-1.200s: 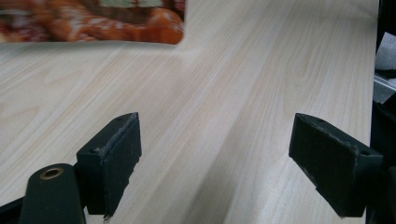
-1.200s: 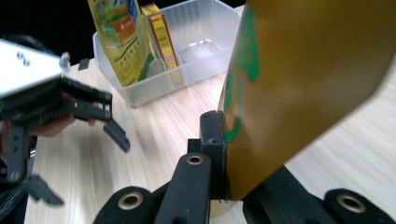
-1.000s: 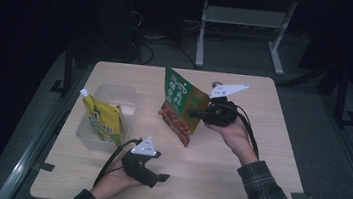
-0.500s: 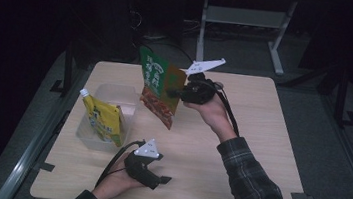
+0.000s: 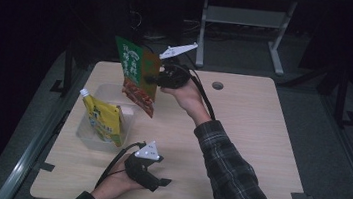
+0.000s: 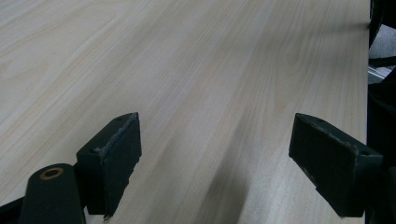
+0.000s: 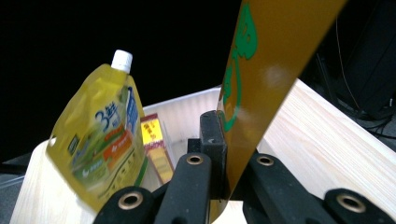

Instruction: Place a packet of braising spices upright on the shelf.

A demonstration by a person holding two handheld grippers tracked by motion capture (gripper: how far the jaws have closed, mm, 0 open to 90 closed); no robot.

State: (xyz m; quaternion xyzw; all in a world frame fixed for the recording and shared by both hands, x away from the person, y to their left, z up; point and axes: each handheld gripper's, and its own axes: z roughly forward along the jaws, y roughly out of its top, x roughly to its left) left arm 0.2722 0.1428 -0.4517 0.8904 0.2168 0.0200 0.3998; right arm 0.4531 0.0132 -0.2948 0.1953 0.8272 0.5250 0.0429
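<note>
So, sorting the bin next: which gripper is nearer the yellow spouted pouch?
Left. The left gripper rests on the table just beside the yellow pouch; the right gripper hangs higher, beyond it, holding the green packet.

This is looking like a lab or test room set up for recording, not a home. A plain light-wood table [image 5: 240, 137] is standing alone on grey carpet [image 5: 350, 99], with a round cable hole [image 5: 218, 85] sitting near its far edge. Dark surroundings are closing in on every side. Beyond the far edge, the white metal legs of another desk [image 5: 243, 21] are showing, and cables [image 5: 142, 25] are lying loose on the floor beneath it. Metal rails [image 5: 39, 139] are running along the floor beside the left edge.
</note>
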